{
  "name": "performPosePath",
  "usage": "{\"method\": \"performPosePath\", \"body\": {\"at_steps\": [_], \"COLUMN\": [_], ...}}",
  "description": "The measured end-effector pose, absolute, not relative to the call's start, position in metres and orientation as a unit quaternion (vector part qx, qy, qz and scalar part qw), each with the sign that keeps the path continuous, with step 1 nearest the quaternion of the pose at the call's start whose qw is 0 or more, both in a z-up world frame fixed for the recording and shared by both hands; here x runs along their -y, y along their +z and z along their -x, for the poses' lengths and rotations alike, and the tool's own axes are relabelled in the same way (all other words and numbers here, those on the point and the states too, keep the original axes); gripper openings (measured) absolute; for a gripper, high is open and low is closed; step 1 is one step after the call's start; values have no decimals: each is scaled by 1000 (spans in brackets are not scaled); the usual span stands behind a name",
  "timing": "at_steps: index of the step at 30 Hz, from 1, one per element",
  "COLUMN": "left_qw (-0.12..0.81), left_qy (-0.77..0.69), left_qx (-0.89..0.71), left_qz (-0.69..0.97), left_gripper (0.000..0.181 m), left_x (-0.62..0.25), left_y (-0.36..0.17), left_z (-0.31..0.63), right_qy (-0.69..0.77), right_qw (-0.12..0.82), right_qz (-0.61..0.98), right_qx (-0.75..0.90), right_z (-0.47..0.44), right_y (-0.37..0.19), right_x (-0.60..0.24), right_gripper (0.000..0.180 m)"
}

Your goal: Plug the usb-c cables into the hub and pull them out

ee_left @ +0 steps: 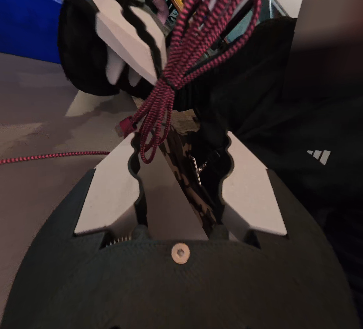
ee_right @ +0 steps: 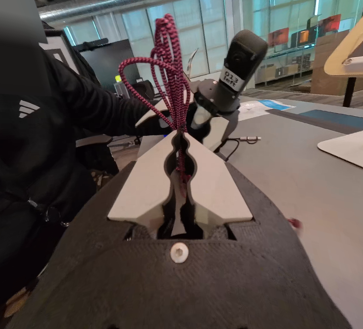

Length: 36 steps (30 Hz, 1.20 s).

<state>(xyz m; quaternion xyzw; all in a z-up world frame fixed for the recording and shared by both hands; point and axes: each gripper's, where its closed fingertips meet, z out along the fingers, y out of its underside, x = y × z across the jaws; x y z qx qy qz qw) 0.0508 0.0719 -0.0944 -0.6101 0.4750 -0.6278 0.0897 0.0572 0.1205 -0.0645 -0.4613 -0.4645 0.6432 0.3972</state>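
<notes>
1. You are holding the bundled cable (ee_right: 172, 75) in your right claw (ee_right: 181, 132) — its fingers are pressed together on the tied waist of the coil, with loops fanning above the tips and a short tail hanging down between the fingers.
2. Your left claw (ee_left: 179, 142) is standing wide with nothing between its fingers; in the left wrist view the bundle's lower loops and a red connector (ee_left: 125, 124) are dangling just beyond its tips.
3. A second striped cable (ee_left: 53, 156) is lying flat on the desk (ee_left: 29, 191), running toward its left edge in that view.
4. In the right wrist view, a black lead with a grey adapter end (ee_right: 250, 139) is resting on the desk beyond the left claw; whether this belongs to the hub you cannot tell, and the hub itself is not clearly showing in either view.
5. By my reading, you are still preparing — lifting and sorting the cable rather than plugging. No connector is meeting any port yet.
6. The next move is calling for the free left claw to pinch the red connector by its housing, so the plug sits straight and firm.
7. The tie is keeping the coil short, so expect little slack; watch that the loops are not snagging the claw fingers as you separate the end.
</notes>
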Motion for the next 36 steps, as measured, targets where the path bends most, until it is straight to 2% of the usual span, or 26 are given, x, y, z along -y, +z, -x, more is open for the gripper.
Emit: {"method": "performPosePath", "body": {"at_steps": [6, 12, 18, 22, 25, 29, 34, 36], "left_qw": [105, 138, 243, 251, 280, 295, 391, 362], "left_qy": [-624, -668, -671, -638, -580, -435, -223, -168], "left_qx": [-498, -495, -454, -436, -458, -543, -580, -603], "left_qz": [593, 538, 533, 583, 613, 655, 679, 691], "left_gripper": [88, 85, 92, 94, 88, 92, 88, 88], "left_x": [-56, -44, -77, -103, -109, -107, -144, -152], "left_y": [-93, -61, -31, -44, -53, -79, -79, -95], "left_z": [-66, -76, -82, -81, -82, -90, -91, -89], "right_qy": [617, 583, 549, 538, 543, 540, 546, 537], "right_qw": [401, 405, 393, 380, 377, 367, 356, 356], "right_qz": [505, 549, 568, 574, 578, 584, 581, 581], "right_qx": [452, 442, 470, 487, 479, 483, 486, 497], "right_z": [-50, -45, -40, -37, -40, -41, -39, -37], "right_y": [-75, -92, -111, -120, -122, -127, -127, -129], "right_x": [-136, -150, -144, -137, -138, -137, -133, -129], "right_gripper": [0, 0, 0, 0, 0, 0, 0, 0]}}
